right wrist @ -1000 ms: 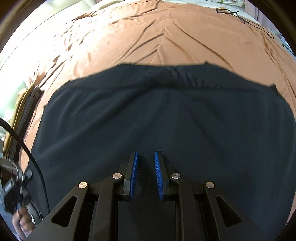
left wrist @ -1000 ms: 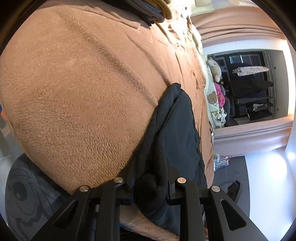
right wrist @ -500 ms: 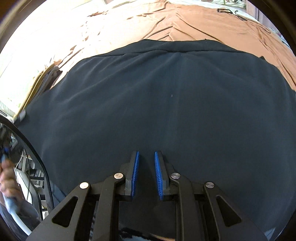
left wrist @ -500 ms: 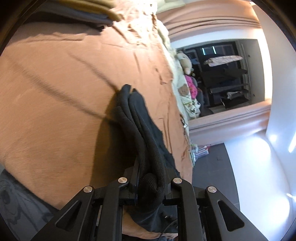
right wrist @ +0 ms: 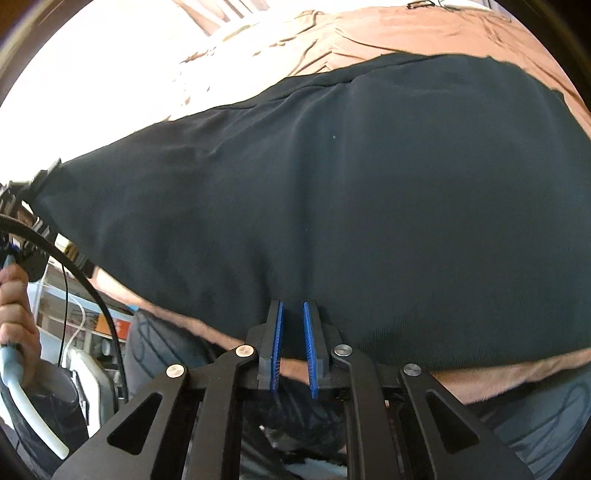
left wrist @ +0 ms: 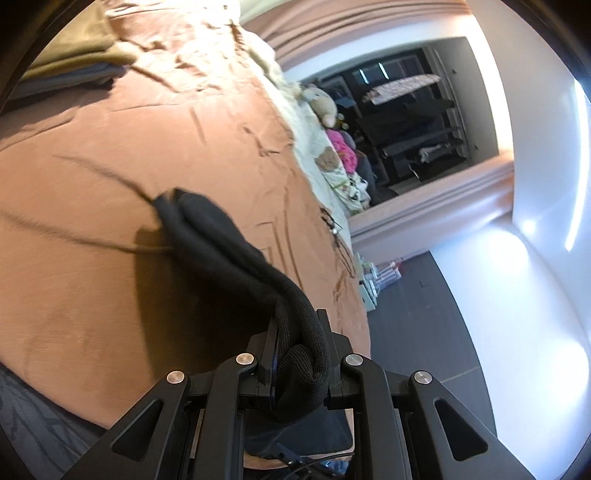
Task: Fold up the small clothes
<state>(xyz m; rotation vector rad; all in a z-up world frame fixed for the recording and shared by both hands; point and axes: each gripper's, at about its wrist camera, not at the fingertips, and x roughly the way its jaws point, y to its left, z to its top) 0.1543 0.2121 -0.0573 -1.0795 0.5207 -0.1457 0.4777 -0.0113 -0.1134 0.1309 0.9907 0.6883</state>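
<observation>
A black garment [right wrist: 332, 184] lies spread over the brown bed cover [right wrist: 424, 29]. In the left wrist view one bunched, ribbed edge of the garment [left wrist: 221, 236] rises off the cover [left wrist: 110, 166], with my left gripper [left wrist: 297, 321] shut on it. My right gripper [right wrist: 293, 306] hovers over the garment's near hem at the bed's edge. Its blue pads [right wrist: 279, 332] are closing to a narrow slit with no cloth between them. At the far left of the right wrist view, a hand [right wrist: 14, 306] holds the other gripper's handle, and the garment's corner stretches up to it.
A stack of folded clothes [left wrist: 66, 62] sits at the bed's far corner. Plush toys [left wrist: 325, 107] and printed bedding line the far side, with a dark wardrobe opening [left wrist: 406, 122] behind. A black cable [right wrist: 92, 288] loops at the left. Dark floor [left wrist: 424, 314] lies beyond the bed.
My left gripper has risen and rolled, pulling the garment's edge up off the cover. The right gripper has slid back to the near hem and its pads have drawn closer.
</observation>
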